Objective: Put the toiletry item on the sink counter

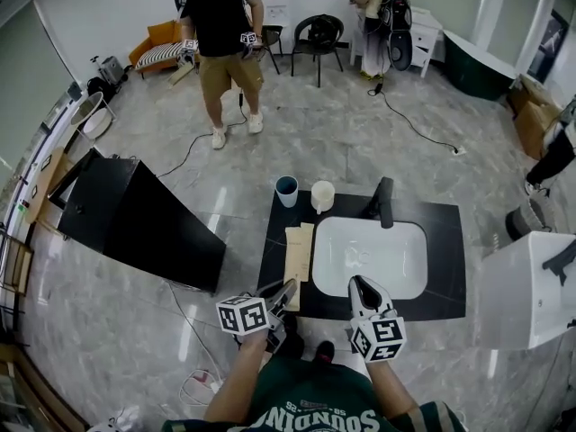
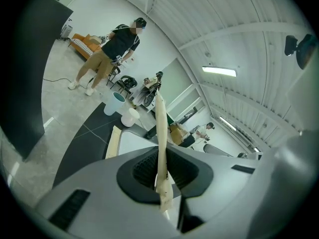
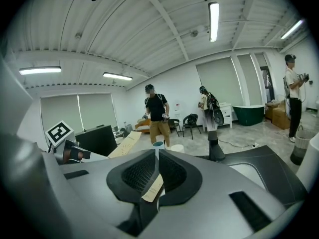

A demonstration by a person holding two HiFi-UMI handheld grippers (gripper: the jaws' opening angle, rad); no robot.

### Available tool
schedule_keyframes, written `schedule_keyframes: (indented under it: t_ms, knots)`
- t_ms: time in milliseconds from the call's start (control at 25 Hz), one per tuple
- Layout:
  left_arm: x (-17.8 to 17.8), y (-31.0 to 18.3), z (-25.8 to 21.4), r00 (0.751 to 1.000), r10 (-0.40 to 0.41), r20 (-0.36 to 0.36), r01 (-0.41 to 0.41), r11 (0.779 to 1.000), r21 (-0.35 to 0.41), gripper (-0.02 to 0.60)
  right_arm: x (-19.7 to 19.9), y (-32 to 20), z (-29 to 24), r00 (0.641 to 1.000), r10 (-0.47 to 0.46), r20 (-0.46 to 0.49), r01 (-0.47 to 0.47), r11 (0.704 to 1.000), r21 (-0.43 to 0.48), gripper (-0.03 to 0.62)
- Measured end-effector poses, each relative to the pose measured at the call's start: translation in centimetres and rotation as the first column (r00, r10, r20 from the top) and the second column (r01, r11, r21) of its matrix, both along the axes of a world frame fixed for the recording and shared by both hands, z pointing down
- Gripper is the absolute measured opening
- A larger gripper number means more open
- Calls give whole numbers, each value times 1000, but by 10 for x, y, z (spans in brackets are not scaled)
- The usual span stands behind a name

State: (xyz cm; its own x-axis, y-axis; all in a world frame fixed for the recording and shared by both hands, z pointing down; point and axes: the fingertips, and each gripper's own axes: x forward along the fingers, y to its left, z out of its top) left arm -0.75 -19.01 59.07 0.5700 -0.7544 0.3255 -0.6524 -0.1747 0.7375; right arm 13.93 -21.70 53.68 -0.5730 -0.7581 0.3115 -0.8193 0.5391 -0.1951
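A long flat cream packet (image 1: 292, 257) is clamped edge-on in my left gripper (image 1: 286, 288). It juts forward over the left part of the black sink counter (image 1: 445, 250). In the left gripper view the packet (image 2: 159, 123) rises straight out of the shut left gripper (image 2: 160, 152). The right gripper view shows its speckled face (image 3: 123, 144) at the left. My right gripper (image 1: 360, 283) hovers at the counter's near edge, in front of the white basin (image 1: 369, 257). In its own view the right gripper (image 3: 155, 156) is closed, with only a small tan tag between the jaws.
A blue cup (image 1: 286, 190), a white cup (image 1: 322, 196) and a black faucet (image 1: 383, 201) stand along the counter's far side. Another cream strip (image 2: 113, 141) lies left of the basin. A black cabinet (image 1: 135, 214) is at the left, a white unit (image 1: 526, 286) at the right. A person (image 1: 220, 25) stands beyond.
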Motion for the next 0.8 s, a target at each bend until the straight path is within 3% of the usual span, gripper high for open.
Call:
schedule_keyframes:
  t_ms: [520, 800]
  knots:
    - [-60, -55, 58, 996, 66, 59, -61, 995, -80, 43, -53, -48, 0, 998, 59, -36, -59, 998, 3, 43]
    - [-76, -72, 91, 996, 85, 23, -81, 987, -140, 43, -66, -58, 10, 994, 92, -58, -93, 996, -15, 43]
